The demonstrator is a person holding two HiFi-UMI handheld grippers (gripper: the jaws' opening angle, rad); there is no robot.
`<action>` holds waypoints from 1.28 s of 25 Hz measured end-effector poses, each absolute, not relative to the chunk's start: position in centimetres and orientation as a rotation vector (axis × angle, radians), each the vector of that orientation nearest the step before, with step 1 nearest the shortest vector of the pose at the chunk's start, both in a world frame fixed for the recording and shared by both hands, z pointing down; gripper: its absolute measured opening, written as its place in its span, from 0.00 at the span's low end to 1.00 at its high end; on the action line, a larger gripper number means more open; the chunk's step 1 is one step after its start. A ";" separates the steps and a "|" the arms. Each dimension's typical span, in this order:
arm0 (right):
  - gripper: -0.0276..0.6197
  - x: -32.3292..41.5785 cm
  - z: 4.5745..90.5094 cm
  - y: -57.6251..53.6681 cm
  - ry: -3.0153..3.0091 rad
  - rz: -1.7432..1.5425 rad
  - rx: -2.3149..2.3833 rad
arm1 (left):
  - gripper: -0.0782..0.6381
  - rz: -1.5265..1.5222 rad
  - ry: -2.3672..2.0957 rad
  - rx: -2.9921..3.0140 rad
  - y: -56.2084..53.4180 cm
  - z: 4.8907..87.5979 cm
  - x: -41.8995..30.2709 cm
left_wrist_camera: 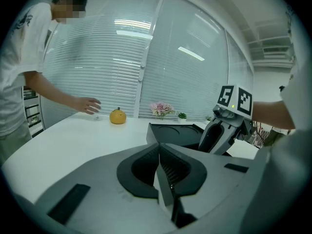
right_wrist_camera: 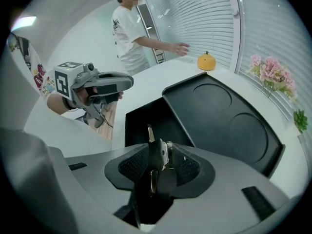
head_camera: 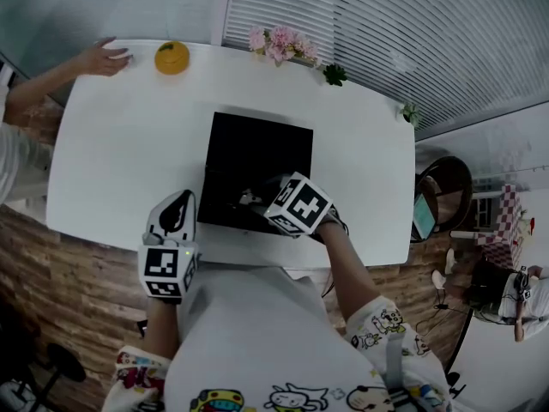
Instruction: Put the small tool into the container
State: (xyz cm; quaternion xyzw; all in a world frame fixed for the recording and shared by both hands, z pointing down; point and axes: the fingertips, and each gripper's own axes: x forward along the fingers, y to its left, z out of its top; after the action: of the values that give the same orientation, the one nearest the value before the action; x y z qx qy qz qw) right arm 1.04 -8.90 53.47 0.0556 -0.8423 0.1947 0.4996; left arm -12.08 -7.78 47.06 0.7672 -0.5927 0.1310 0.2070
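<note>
Container (head_camera: 257,157) on white table (head_camera: 120,144), blinds (head_camera: 386,24) behind

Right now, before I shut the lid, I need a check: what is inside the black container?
The black container shows only a dark floor; the small tool stands between the open right tongs over it. The tongs cover the near part inside.
</note>
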 end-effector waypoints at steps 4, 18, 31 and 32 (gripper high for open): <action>0.24 1.1 52.7 -8.9 -2.037 0.394 0.158 | 0.12 0.351 -1.657 2.148 -7.5 46.7 -12.0; 0.24 1.4 49.4 -8.2 -2.090 0.280 0.253 | 0.12 0.332 -1.669 2.211 -7.1 45.0 -12.0; 0.24 3.4 46.4 -8.0 -2.204 0.197 0.479 | 0.12 0.336 -1.640 2.291 -6.8 43.4 -11.0; 0.24 3.6 46.1 -8.0 -2.213 0.190 0.503 | 0.12 0.337 -1.635 2.298 -6.8 43.3 -10.9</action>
State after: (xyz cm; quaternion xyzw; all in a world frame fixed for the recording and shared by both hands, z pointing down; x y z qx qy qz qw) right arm 3.63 -7.97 46.14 0.2006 -0.8824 0.0759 0.4188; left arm -10.91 -6.78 43.30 0.8000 -0.5691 0.1172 0.1499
